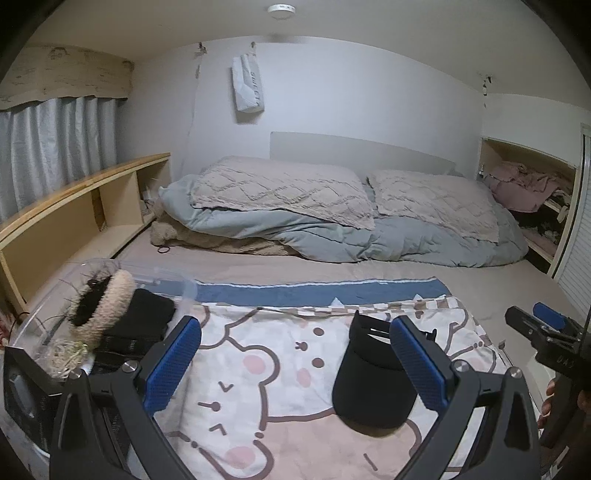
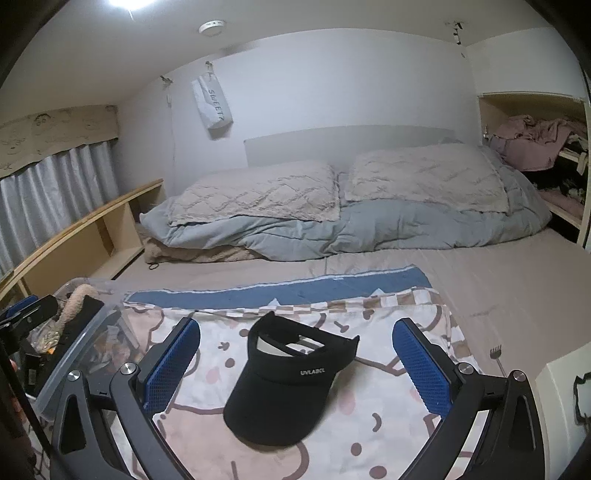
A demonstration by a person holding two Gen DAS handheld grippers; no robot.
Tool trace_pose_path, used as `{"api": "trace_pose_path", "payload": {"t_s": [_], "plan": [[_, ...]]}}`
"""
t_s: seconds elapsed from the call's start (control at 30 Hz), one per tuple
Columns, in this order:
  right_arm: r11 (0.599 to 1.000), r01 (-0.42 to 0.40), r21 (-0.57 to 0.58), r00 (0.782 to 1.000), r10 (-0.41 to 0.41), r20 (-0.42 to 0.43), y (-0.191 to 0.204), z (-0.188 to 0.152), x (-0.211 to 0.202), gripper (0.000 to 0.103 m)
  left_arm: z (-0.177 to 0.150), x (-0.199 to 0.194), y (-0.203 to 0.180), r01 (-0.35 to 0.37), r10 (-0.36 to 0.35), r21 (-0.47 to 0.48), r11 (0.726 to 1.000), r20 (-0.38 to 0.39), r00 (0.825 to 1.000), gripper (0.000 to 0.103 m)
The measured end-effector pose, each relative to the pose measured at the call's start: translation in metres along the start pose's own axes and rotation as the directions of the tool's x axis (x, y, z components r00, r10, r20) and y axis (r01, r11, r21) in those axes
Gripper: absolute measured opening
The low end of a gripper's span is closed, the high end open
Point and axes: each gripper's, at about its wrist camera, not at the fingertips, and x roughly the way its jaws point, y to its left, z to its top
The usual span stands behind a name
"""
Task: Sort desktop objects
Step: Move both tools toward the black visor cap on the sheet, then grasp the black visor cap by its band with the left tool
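Black sun visor [image 2: 291,380] lies on a cartoon-bear blanket [image 2: 369,435] on the bed, between the right gripper's [image 2: 296,365] released jaws, untouched. Left gripper [image 1: 295,365], jaws also spread, hovers beside a clear storage bin [image 1: 48,306].

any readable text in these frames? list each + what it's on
"UVLABCL" – white print on the front band of the black visor.
"SWEET" plus a cut-off last letter – grey print running down the white bag hung on the wall; in the left view only "SWEET" reads.
"DAS", uncertain – small faint letters on the right gripper body in the left view.
Markings on the ceiling fixture: too small to read.
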Motion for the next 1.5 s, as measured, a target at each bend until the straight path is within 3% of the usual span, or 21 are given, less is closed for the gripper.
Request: {"api": "trace_pose_path", "payload": {"t_s": [0.33, 0.57, 0.7, 0.9, 1.07, 1.17, 1.33, 1.4, 1.43, 1.5], "plan": [[0.999, 0.027, 0.037, 0.997, -0.024, -0.079, -0.012, -0.012, 0.027, 0.103, -0.012, 0.034, -0.029, 0.062, -0.06, 0.034, 0.998, -0.06, 0.996, 0.103], [0.988, 0.014, 0.152, 0.976, 0.02, -0.217, -0.035, -0.024, 0.056, 0.103, -0.028, 0.07, -0.039, 0.114, -0.113, -0.004, 0.994, -0.156, 0.981, 0.103], [0.978, 0.018, 0.207, 0.961, 0.041, -0.275, -0.046, -0.033, 0.072, 0.103, -0.04, 0.095, -0.048, 0.138, -0.132, 0.007, 0.99, -0.233, 0.963, 0.103], [0.953, 0.02, 0.303, 0.932, 0.092, -0.352, -0.06, -0.047, 0.095, 0.103, -0.057, 0.129, -0.063, 0.206, -0.198, -0.01, 0.979, -0.325, 0.925, 0.103], [0.95, 0.022, 0.312, 0.909, 0.111, -0.402, -0.061, -0.055, 0.115, 0.103, -0.064, 0.163, -0.076, 0.273, -0.258, -0.026, 0.962, -0.424, 0.868, 0.103], [0.943, 0.019, 0.331, 0.903, 0.126, -0.41, -0.062, -0.06, 0.122, 0.103, -0.063, 0.179, -0.08, 0.306, -0.286, -0.027, 0.952, -0.445, 0.849, 0.103], [0.894, -0.014, 0.448, 0.865, 0.236, -0.443, -0.071, -0.073, 0.143, 0.103, -0.069, 0.208, -0.087, 0.371, -0.325, -0.006, 0.928, -0.497, 0.804, 0.103], [0.881, 0.005, 0.474, 0.863, 0.235, -0.447, -0.076, -0.076, 0.147, 0.103, -0.072, 0.217, -0.089, 0.383, -0.327, 0.01, 0.924, -0.5, 0.802, 0.103], [0.875, 0.006, 0.484, 0.863, 0.24, -0.445, -0.077, -0.077, 0.149, 0.103, -0.073, 0.221, -0.088, 0.39, -0.339, -0.001, 0.921, -0.498, 0.798, 0.103], [0.86, -0.006, 0.511, 0.854, 0.269, -0.444, -0.081, -0.081, 0.154, 0.103, -0.079, 0.232, -0.086, 0.411, -0.381, -0.057, 0.91, -0.505, 0.775, 0.103]]}}
